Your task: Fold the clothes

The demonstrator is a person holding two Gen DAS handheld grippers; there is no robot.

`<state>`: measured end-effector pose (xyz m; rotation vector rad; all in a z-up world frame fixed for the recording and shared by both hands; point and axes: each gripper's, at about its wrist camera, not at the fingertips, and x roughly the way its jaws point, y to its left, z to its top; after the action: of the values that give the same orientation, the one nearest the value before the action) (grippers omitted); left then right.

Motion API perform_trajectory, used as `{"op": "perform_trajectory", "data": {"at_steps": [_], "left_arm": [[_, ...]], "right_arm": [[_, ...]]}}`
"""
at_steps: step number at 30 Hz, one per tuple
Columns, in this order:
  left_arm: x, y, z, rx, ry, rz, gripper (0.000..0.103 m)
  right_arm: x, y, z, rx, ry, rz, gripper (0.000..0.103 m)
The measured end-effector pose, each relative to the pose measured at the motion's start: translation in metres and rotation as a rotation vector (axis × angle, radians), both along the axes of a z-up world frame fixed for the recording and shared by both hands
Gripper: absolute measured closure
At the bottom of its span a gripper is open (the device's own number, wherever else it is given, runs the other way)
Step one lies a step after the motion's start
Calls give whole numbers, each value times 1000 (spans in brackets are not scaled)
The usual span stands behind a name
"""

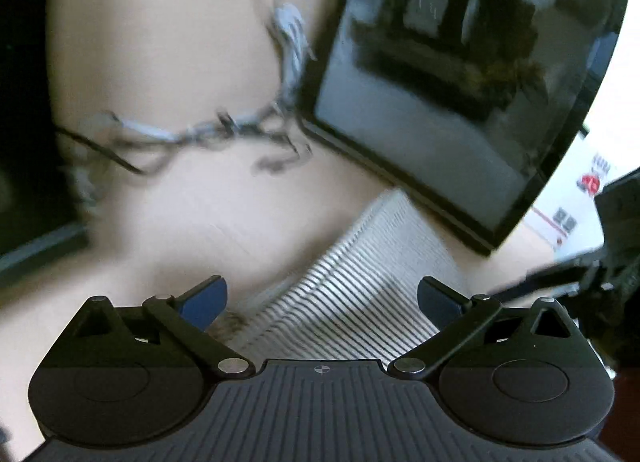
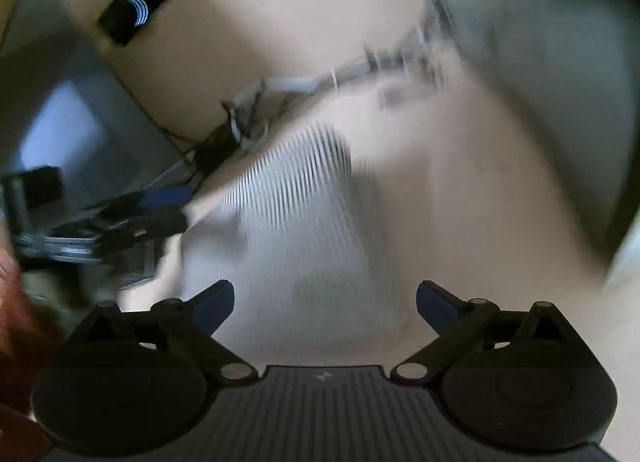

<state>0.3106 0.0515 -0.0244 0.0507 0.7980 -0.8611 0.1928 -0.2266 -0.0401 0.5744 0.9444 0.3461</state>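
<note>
While both tongs [image 1: 322, 304] [image 2: 325, 306] gape, they tilt over striped cloth [image 1: 352, 302].

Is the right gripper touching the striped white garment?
Apart. The right wrist view shows the right gripper open, its blue pads clear of the striped white garment on the beige table.

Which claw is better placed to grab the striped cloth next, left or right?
Probably the left. The left claw is open with the striped cloth right between its fingers. The right claw is open too, but its view is blurred and the stripes lie farther ahead.
</note>
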Motion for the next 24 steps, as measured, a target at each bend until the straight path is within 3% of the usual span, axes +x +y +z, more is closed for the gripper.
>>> {"op": "perform_trajectory", "data": {"at_steps": [3, 4, 6, 8, 11, 16, 19, 24], "left_arm": [[24, -7, -29, 16, 102, 14, 0], [30, -5, -37, 6, 138, 19, 0], [36, 7, -45, -73, 196, 52, 0], [32, 15, -47, -81, 209, 74, 0], [18, 19, -48, -41, 192, 91, 0], [-16, 25, -44, -71, 255, 158, 0], [-46, 6, -41, -89, 261, 126, 0], [-81, -27, -40, -197, 296, 54, 0]], "right_arm": [[5, 2, -28, 107, 113, -52, 12], [8, 3, -35, 134, 140, -66, 23], [15, 4, -41, 164, 154, -76, 28], [23, 6, -37, 149, 137, -66, 32], [42, 8, -28, 64, 80, -34, 31], [81, 5, -15, -36, 34, -46, 31], [101, 17, -8, -154, -36, -8, 31], [121, 40, 8, -317, -138, 28, 23]]}}
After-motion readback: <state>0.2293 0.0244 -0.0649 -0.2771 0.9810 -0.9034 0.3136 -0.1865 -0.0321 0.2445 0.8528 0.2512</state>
